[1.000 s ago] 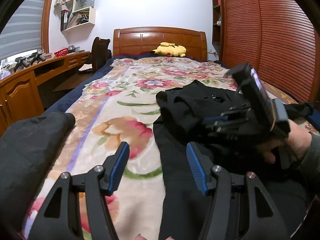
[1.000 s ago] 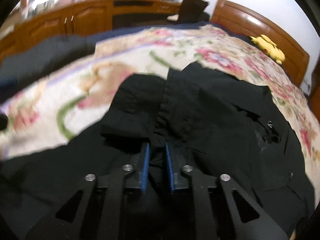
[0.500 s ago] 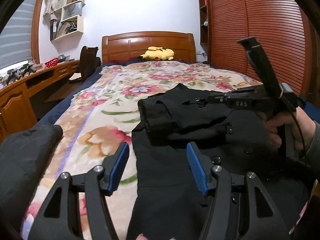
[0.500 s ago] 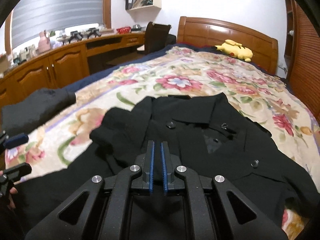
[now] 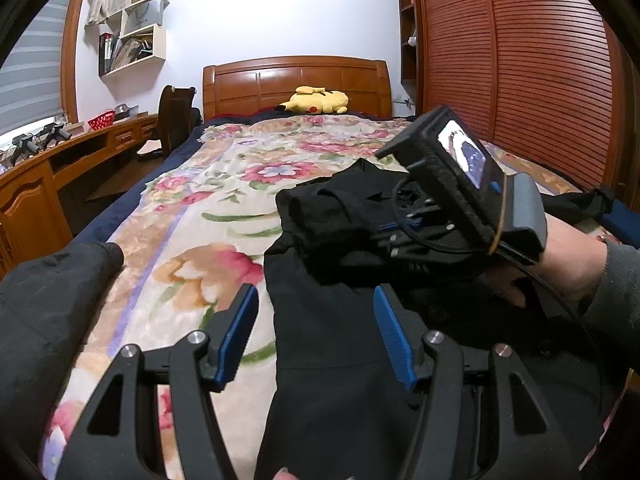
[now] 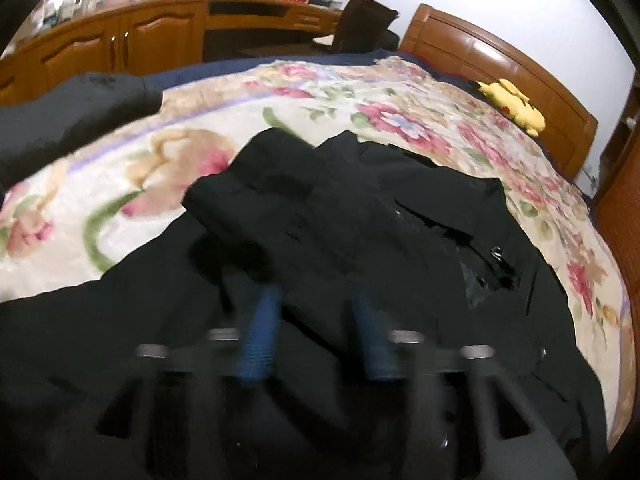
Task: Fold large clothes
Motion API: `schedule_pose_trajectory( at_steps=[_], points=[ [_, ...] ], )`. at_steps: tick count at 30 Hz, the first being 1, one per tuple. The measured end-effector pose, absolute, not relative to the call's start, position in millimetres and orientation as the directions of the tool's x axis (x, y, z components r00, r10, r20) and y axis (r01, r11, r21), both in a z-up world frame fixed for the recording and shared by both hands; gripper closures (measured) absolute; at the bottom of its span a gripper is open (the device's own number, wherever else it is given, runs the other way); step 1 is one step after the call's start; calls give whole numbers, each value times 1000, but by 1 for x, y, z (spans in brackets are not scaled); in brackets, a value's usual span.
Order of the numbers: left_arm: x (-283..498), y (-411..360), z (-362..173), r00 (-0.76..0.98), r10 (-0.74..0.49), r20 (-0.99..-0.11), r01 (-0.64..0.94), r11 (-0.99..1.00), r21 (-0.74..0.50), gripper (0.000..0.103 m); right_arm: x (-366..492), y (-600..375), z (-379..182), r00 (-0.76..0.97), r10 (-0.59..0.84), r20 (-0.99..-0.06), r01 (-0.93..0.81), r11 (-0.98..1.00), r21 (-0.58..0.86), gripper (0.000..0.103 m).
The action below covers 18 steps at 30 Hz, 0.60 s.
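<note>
As I look down the bed (image 5: 192, 216), its floral spread runs away to a wooden headboard (image 5: 296, 80). A slatted wardrobe (image 5: 520, 80) stands on the right. On the left are a long wooden desk (image 5: 80, 148), a chair (image 5: 176, 112) and wall shelves (image 5: 136, 48).

I count two dark garments. One is the black coat (image 5: 332, 340), lying flat on the near right of the spread with a sleeve (image 5: 320, 220) folded over its chest. The other is a dark jacket (image 5: 48, 300) bunched at the near left edge. There is one yellow plush toy (image 5: 316, 102) against the headboard.

I have two tongs. My left gripper (image 5: 316, 336) hangs about half open over the coat's left edge and grips nothing. My right gripper (image 6: 316, 332), in the right hand (image 5: 568, 256), is low over the sleeve and its jaws are opening. Its view is blurred: coat cloth shows between the pads (image 6: 258, 336), but I cannot tell if they press on it.
</note>
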<state>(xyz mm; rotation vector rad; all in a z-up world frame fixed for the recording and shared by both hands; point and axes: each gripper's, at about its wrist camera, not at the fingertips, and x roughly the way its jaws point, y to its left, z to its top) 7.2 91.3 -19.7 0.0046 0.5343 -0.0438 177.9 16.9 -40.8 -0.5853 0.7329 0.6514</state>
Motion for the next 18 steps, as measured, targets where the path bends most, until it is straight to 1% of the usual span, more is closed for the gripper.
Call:
schedule_pose_trajectory(
  at_steps=[2,3,7,10,14,18],
  points=[
    [8,93,-21,856,-48,-514,49,999,-13,44,179,13,-36,572,349,-743,-707,669,-229,99],
    [10,93,-22,852,-52,-520,51,999,-16,44,179,4,-28,589,377,-714,-693,691,-207,100],
    [9,95,-21,852,-66,-519,60,998,-28,44,182,-26,1,646,418,-639,-625,770,-127,101],
    [7,92,-19,856,-71,-512,66,997,-28,44,178,-56,21,703,403,-586,-561,820,-110,101],
    [5,84,-16,860,-89,-503,85,996,-32,44,166,-101,34,734,372,-568,-492,868,-67,101],
    [3,74,-13,866,-101,-490,103,994,-23,44,157,-116,31,742,305,-597,-469,873,-136,101]
  ],
)
